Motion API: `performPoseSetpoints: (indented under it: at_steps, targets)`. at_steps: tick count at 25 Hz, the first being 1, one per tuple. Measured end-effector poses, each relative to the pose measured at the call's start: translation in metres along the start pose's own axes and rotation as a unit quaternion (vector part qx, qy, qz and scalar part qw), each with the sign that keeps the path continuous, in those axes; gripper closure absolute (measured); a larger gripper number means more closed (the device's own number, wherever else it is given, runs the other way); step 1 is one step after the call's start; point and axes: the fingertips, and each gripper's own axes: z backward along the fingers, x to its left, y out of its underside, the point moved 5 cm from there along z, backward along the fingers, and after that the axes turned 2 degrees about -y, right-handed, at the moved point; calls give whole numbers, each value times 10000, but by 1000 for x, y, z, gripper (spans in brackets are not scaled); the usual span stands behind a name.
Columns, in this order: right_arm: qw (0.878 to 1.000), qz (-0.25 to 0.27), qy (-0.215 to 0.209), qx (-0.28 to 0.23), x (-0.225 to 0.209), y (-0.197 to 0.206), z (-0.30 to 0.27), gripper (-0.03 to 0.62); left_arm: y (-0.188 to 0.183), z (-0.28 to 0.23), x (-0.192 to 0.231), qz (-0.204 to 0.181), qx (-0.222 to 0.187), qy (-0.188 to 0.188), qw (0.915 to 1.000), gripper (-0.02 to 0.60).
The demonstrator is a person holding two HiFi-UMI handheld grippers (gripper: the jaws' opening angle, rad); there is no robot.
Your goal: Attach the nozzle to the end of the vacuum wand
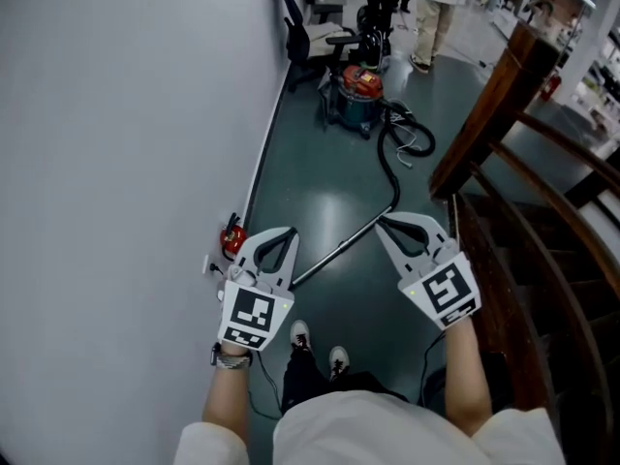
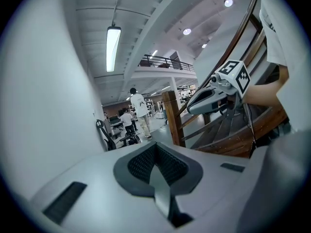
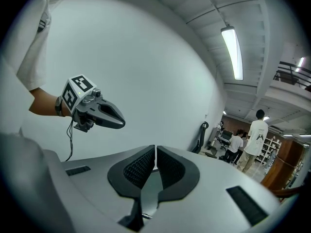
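- White wall (image 1: 116, 163) fills the left of the head view; dark wooden stair rail (image 1: 504, 85) runs down the right.
- Vacuum canister (image 1: 356, 93) sits top centre, its black hose (image 1: 390, 163) looping down.
- Vacuum wand (image 1: 344, 248) lies slanted on the floor, mid-frame, between the two grippers and just beyond the person's shoes.
- Left gripper (image 1: 287, 232): jaws pressed together, nothing in them.
- Right gripper (image 1: 380, 223): pads closed to a sliver, empty too.
- Small red object (image 1: 232, 240) by the wall; can't tell if that's the nozzle.
- Risks: a foot could nudge the wand, loose hose could snag, and shut jaws would just knock a part aside.
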Motion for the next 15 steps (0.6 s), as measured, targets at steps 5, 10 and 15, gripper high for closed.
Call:
performPoseSetpoints:
  at_steps: [5, 10, 15]
  targets:
    - [9998, 140, -11, -171, 6, -12, 17, 559, -10, 12, -8, -12, -77, -114, 9999, 581]
    - [9995, 122, -50, -273, 13, -17, 31, 559, -19, 25, -18, -12, -153, -204, 9997, 581]
    - [9992, 200, -2, -349, 16, -24, 43, 559, -30, 37, -25, -112, -217, -244, 9994, 581]
